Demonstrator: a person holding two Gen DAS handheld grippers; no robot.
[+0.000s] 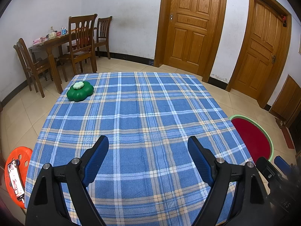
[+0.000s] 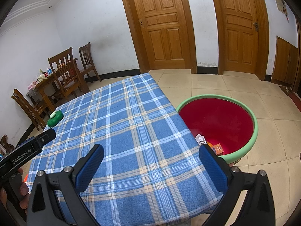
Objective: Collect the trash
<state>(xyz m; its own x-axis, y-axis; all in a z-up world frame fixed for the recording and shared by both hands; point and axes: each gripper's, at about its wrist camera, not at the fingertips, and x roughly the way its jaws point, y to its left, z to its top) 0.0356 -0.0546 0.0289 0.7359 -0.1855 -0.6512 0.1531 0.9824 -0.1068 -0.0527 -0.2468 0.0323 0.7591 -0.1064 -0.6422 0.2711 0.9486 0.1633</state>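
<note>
A table under a blue plaid cloth [image 1: 143,113] [image 2: 120,124] fills both views. On its far left corner rests a green flower-shaped container [image 1: 80,91] [image 2: 55,120] with a pale green piece on top. Beside the table's right edge, on the floor, stands a red basin with a green rim [image 2: 255,126] [image 1: 270,141]; white crumpled paper [image 2: 200,139] and an orange packet [image 2: 218,148] lie inside it. My left gripper [image 1: 148,146] hangs open over the near part of the cloth, nothing between its blue pads. My right gripper [image 2: 152,154] is open too, over the near right corner.
An orange plastic stool [image 1: 22,156] with a phone [image 1: 16,180] on it stands at the table's left. A wooden dining table [image 1: 49,45] with chairs lines the far left wall. Two wooden doors [image 1: 191,24] are shut. Tiled floor surrounds the table.
</note>
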